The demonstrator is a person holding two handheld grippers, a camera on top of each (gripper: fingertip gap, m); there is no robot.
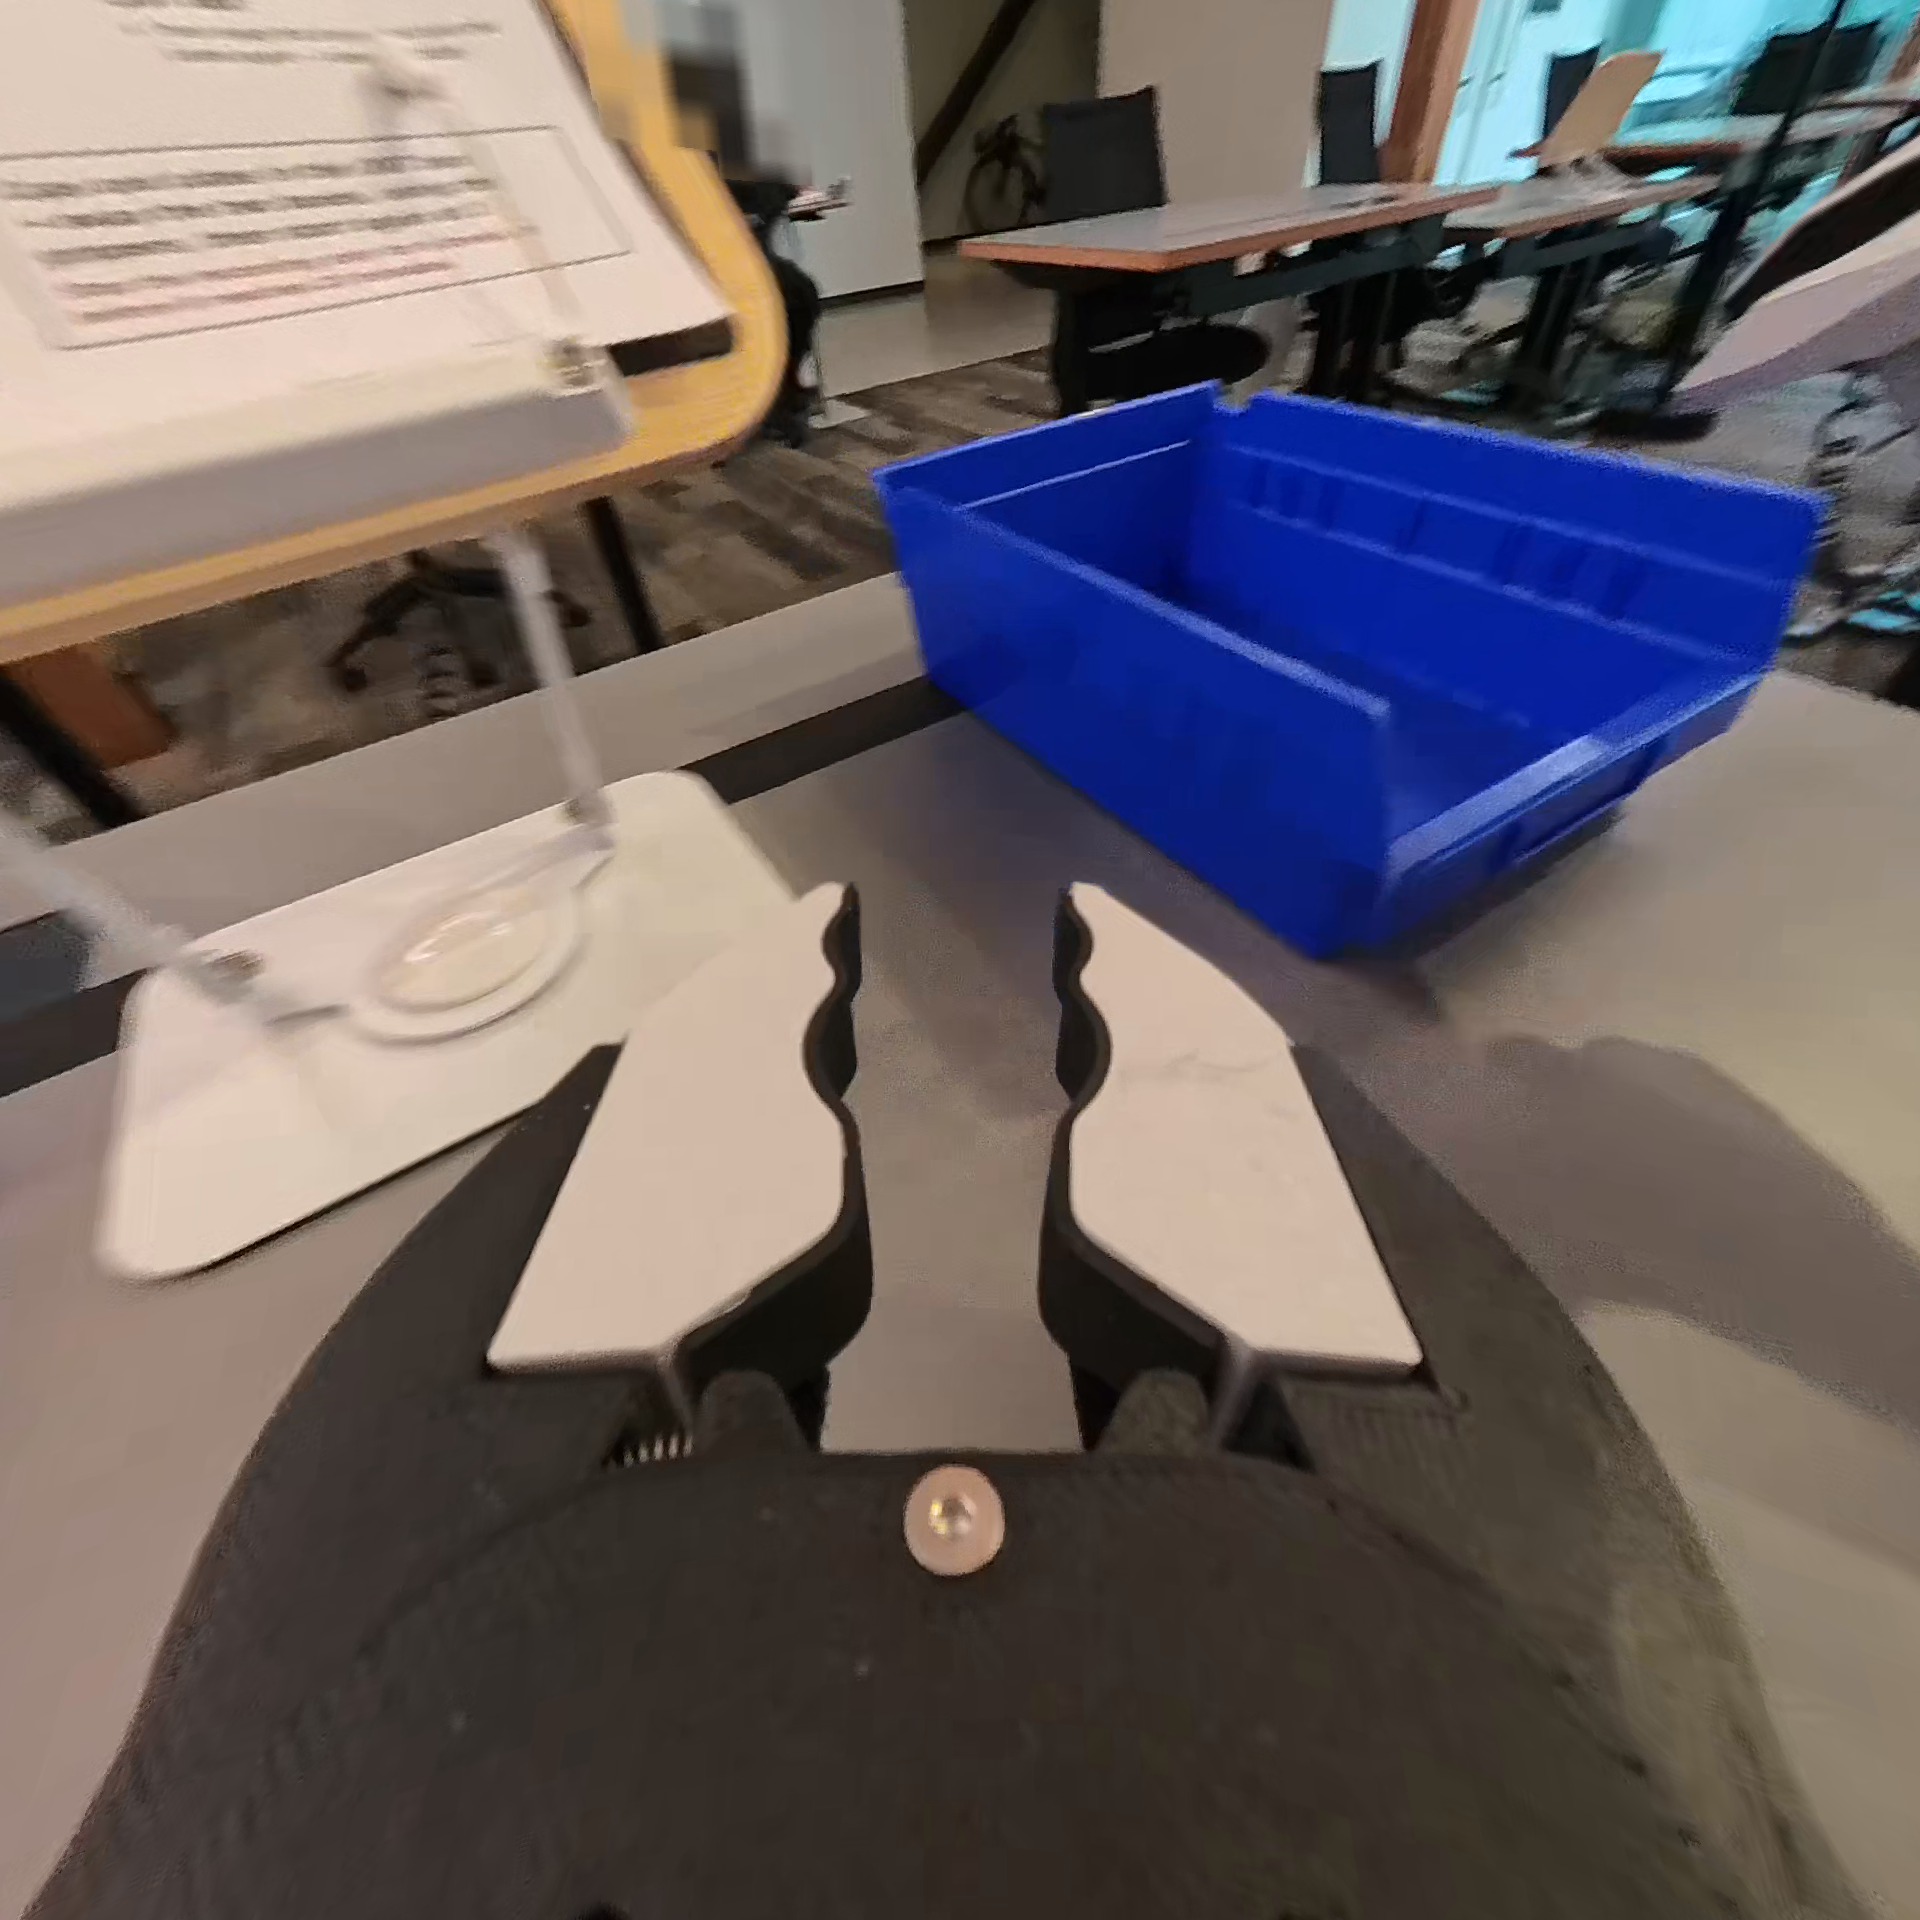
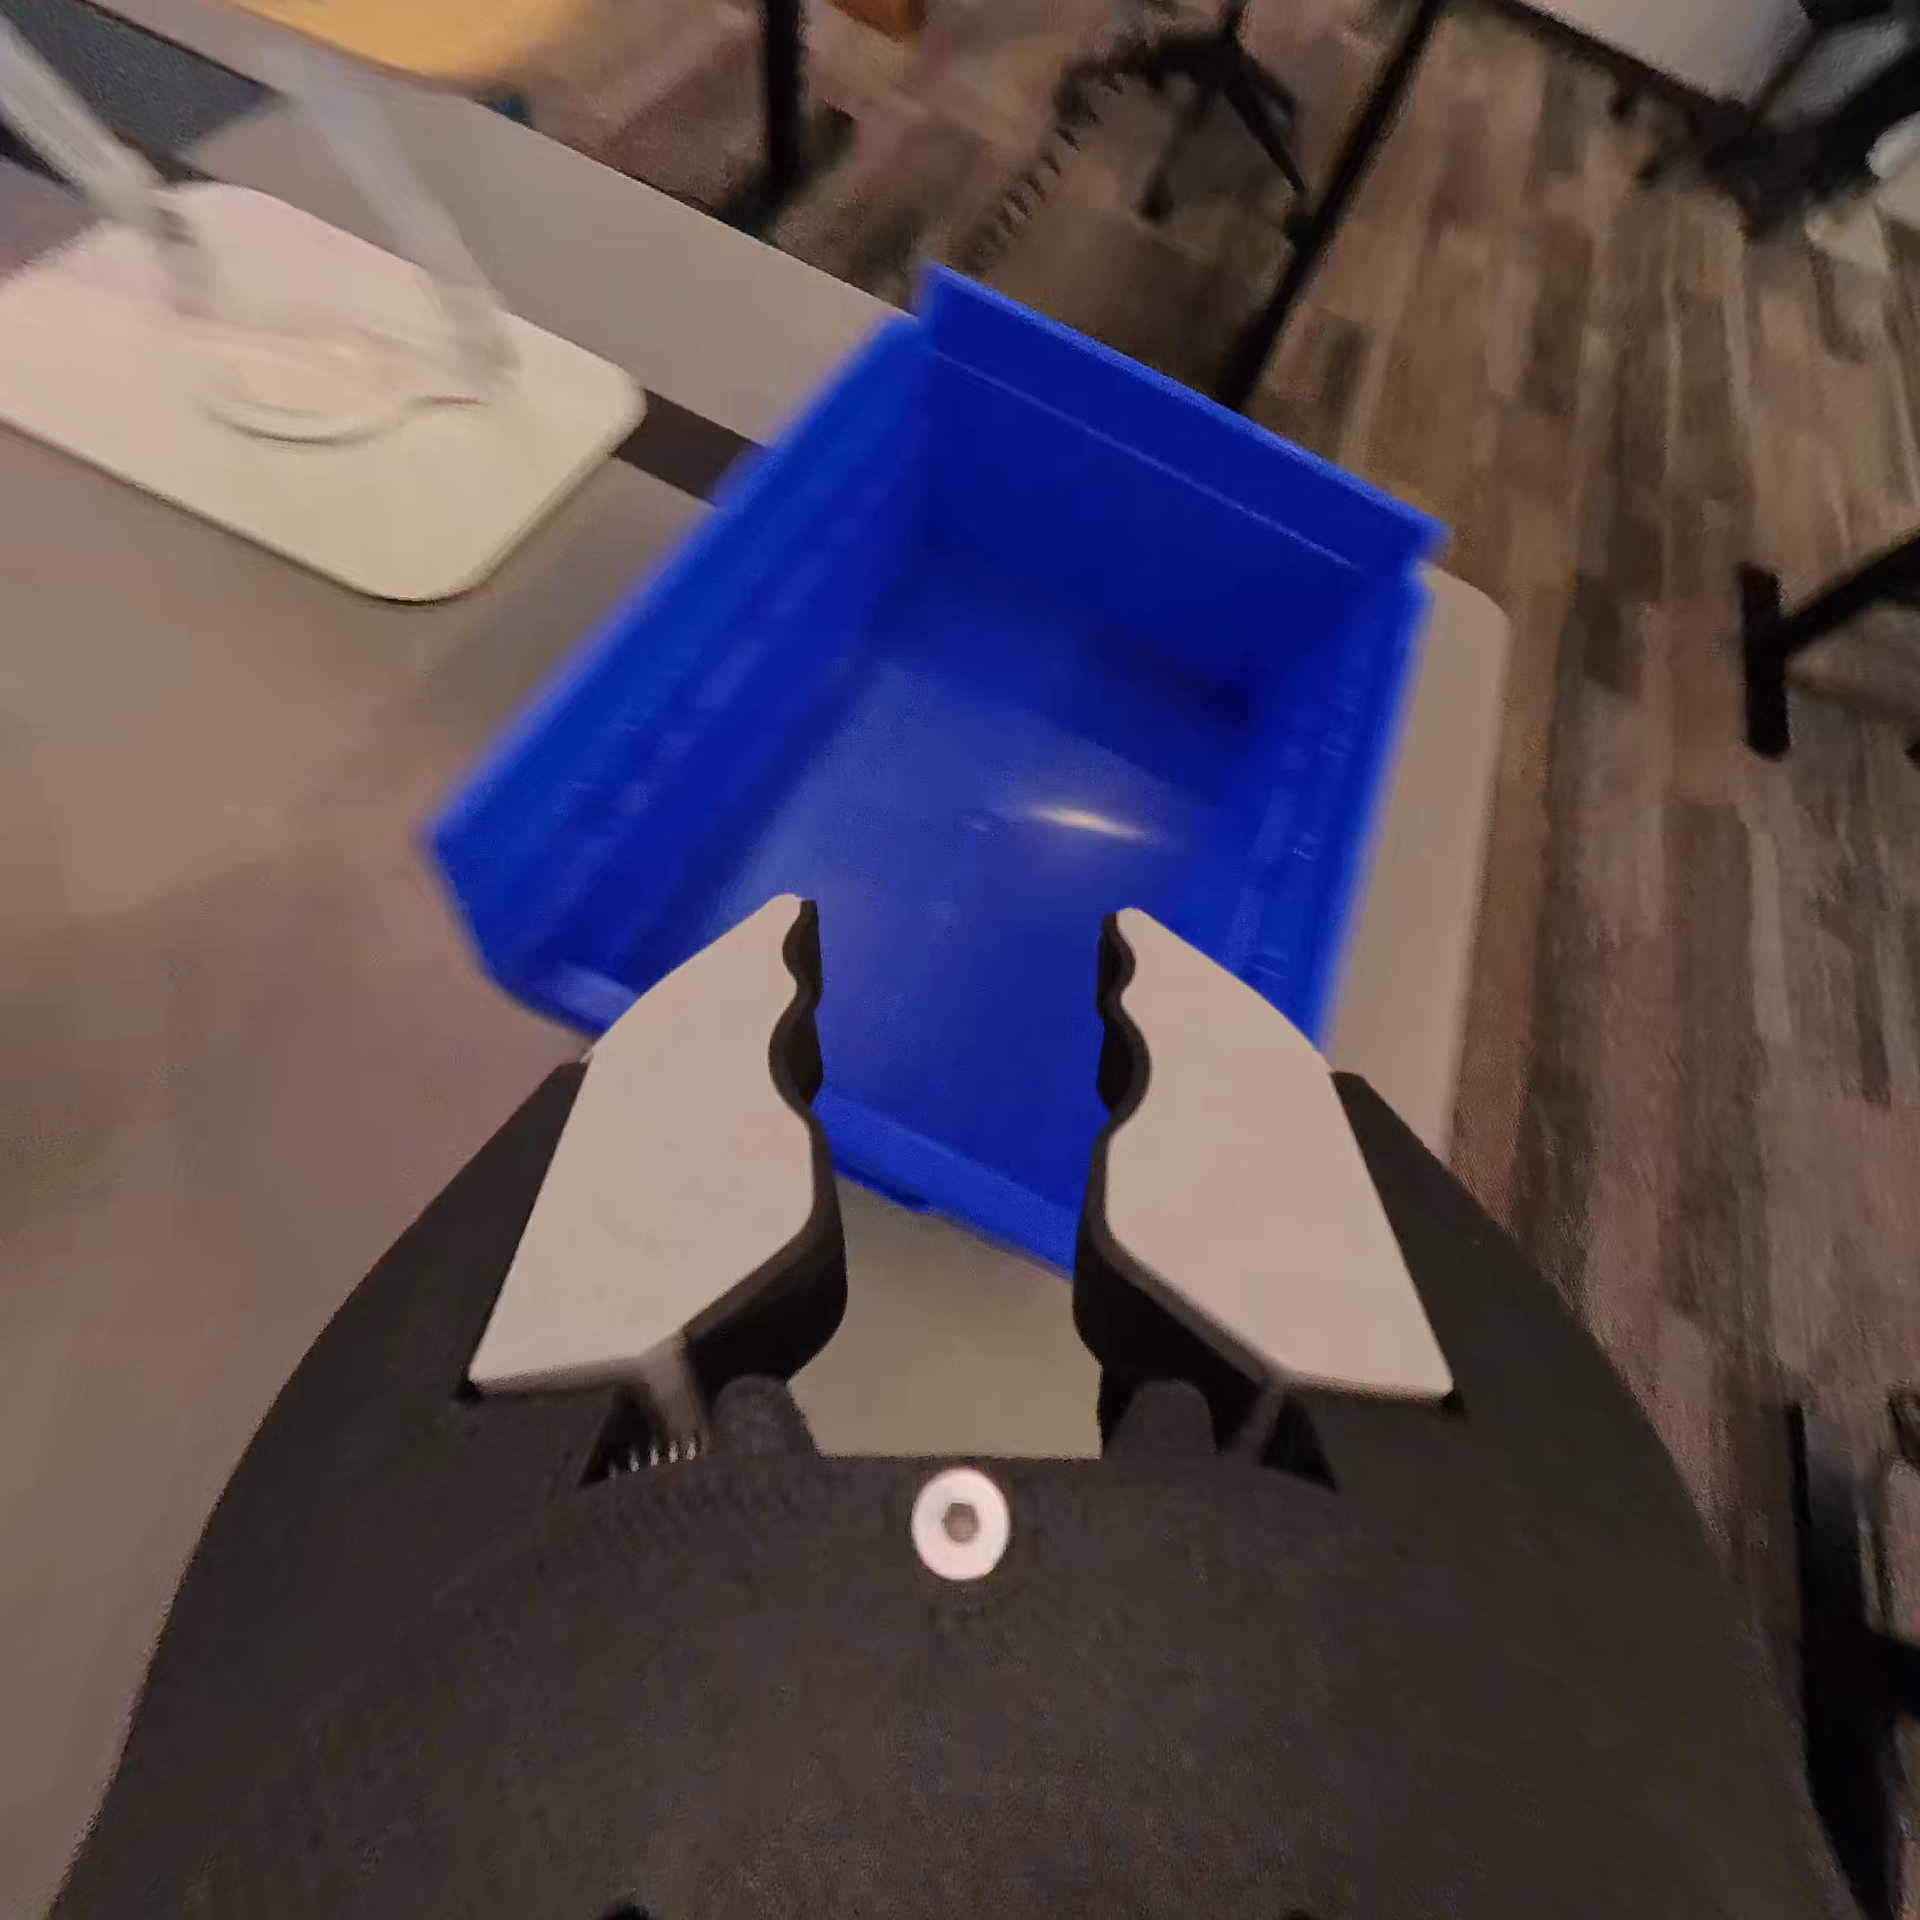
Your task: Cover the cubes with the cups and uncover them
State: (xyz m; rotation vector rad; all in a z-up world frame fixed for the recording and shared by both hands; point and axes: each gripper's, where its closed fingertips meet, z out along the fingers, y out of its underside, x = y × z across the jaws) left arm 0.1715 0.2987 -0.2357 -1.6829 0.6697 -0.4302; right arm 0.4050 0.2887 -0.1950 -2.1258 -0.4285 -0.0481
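- Left tongs [image 1: 958, 914] are hanging released over the grey table [image 1: 1039, 1039], gripping nothing.
- Right tongs [image 2: 961, 920] are hovering released above the blue bin [image 2: 644, 769], whose long axis is running away from them.

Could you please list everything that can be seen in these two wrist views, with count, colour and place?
bin: one, blue, open-topped and empty, on the grey table near its far corner.
stand base: one, white flat plate with a clear round foot, on the table to the left of the bin.
clear posts: two, transparent, rising from the base; blurred.
sign board: one, white printed sheet held above the base.
table: one, grey top.
desks and chairs: several, wood-topped with dark frames, in the room beyond.
cups and cubes: none in view.
left gripper: one, black with grey fingers, open, empty, over the table.
right gripper: one, same build, open, empty, over the bin's near end.
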